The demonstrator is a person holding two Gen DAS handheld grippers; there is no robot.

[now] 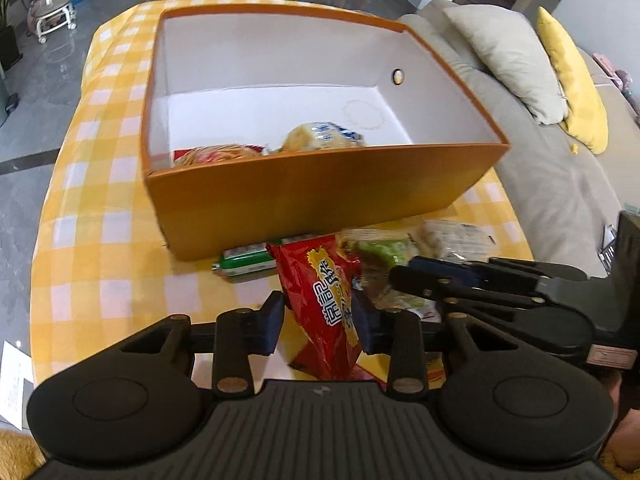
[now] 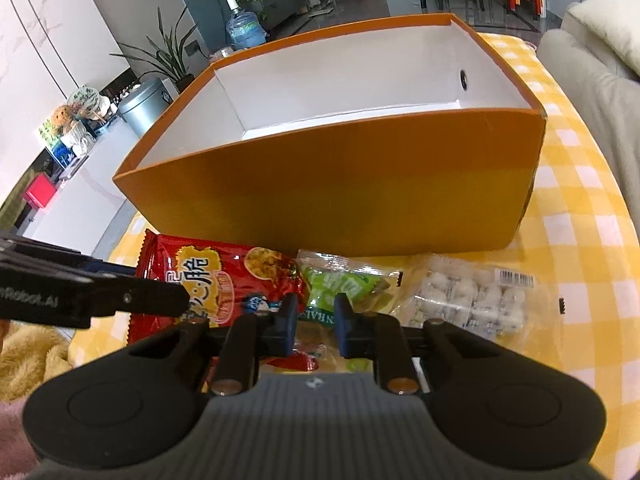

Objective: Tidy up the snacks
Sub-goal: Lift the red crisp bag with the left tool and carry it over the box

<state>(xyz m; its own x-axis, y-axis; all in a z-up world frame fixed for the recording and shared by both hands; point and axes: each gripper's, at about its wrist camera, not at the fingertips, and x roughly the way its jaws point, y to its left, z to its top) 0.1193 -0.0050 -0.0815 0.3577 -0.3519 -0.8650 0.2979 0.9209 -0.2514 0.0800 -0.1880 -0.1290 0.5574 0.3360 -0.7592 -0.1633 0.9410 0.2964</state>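
Yellow-and-white checked cloth [image 1: 100, 216] covers the table, with glossy grey floor tiles [image 1: 36, 92] and a beige sofa [image 1: 552, 184] around it. My left gripper [image 1: 318, 312] is clamped on the red snack bag [image 1: 324, 300] before the orange box [image 1: 320, 200]. My right gripper [image 2: 316, 320] hovers over the green packet [image 2: 340, 284], jaws slightly apart, perhaps touching it.
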